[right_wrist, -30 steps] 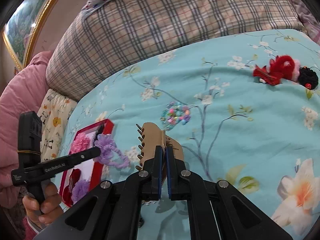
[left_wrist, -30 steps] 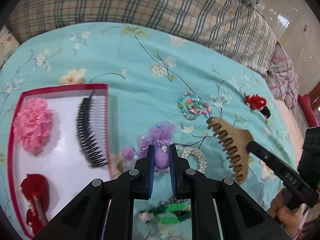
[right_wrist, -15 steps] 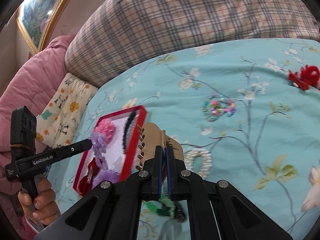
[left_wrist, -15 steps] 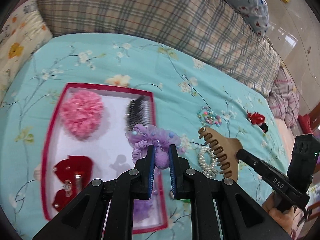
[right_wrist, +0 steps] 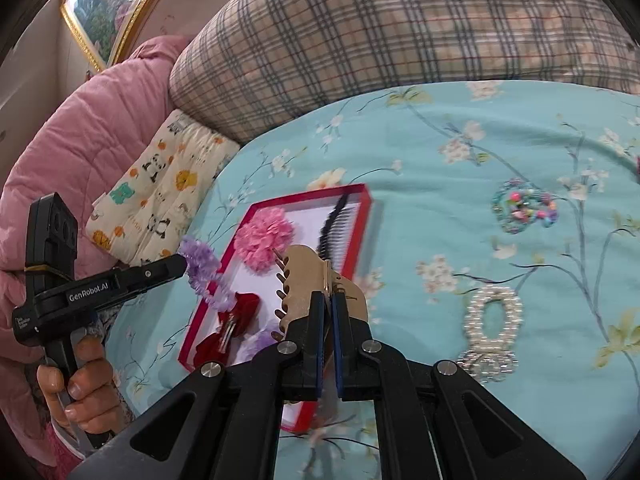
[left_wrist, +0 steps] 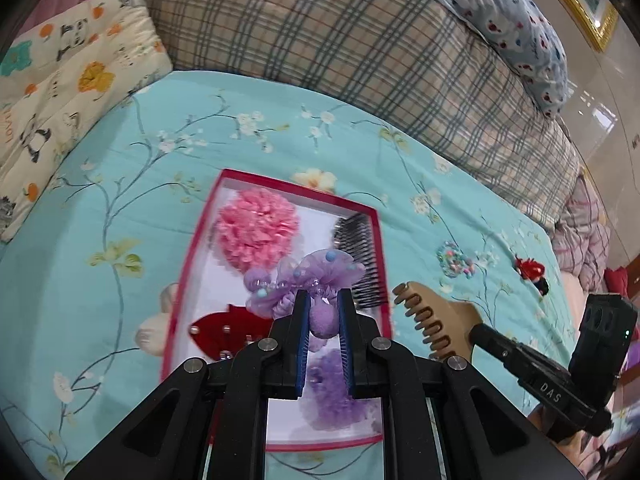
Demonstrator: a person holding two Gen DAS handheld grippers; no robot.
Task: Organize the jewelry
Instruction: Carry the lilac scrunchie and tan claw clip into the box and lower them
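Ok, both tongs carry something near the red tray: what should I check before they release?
1. Left tongs grip the purple beaded tulle scrunchie: ok.
2. Right tongs grip the tan plastic claw clip: ok.
3. Scrunchie over the red-rimmed white tray: ok.
4. Claw clip over the tray: cannot tell.
5. Bare tray floor left among the pink pompom, black comb and red bow: ok.

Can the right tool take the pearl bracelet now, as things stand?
Probably not yet. The right tool is shut on the tan claw clip, so it has no free grip. The pearl bracelet lies uncovered on the bedspread to its right; the way is free once the clip is set down.
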